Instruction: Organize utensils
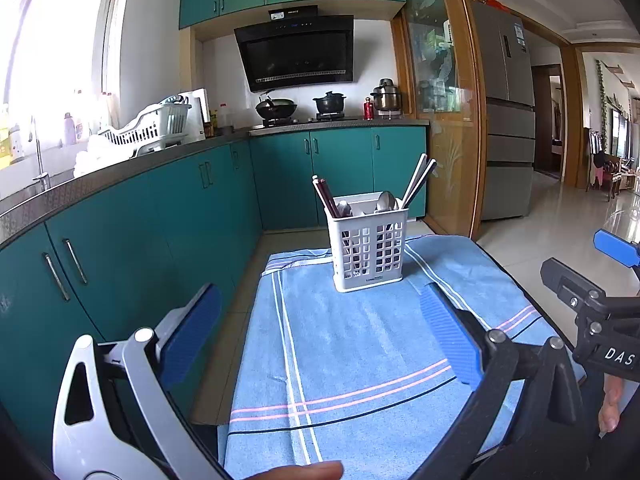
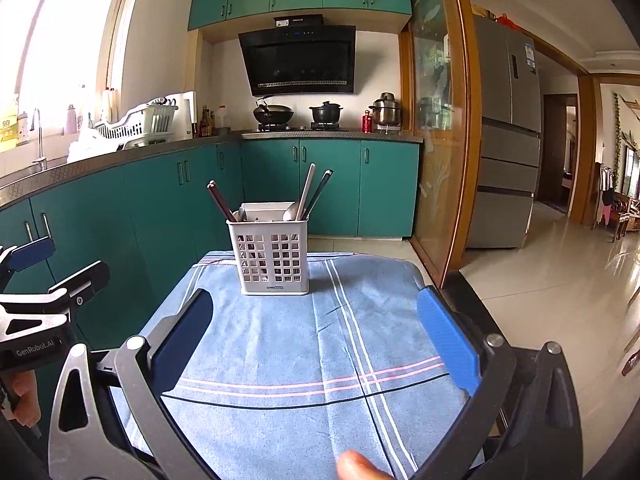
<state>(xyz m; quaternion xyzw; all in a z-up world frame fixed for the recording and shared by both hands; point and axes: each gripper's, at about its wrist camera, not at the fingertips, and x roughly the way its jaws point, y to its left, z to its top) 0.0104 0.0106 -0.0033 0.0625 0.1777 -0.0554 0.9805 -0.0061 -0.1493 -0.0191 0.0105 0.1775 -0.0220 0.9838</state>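
Both sets of jaws stand wide apart and hold nothing. The left gripper (image 1: pixel 320 332) and right gripper (image 2: pixel 316 332) hover above the blue towel (image 2: pixel 280 412), short of the white holder (image 2: pixel 274 258) standing upright at its far end. Dark chopsticks (image 2: pixel 219 202), spoons (image 2: pixel 291 211) and pale chopsticks (image 2: pixel 308 192) lean inside it. If sorting remains, one gripper should steady the holder while the other pinches a single handle high and lifts straight.

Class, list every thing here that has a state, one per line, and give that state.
Left tongs: open, empty.
Right tongs: open, empty.
Utensil holder: upright on the towel, holding utensils.
Dark chopsticks: leaning left in the holder.
Blue towel: spread flat.
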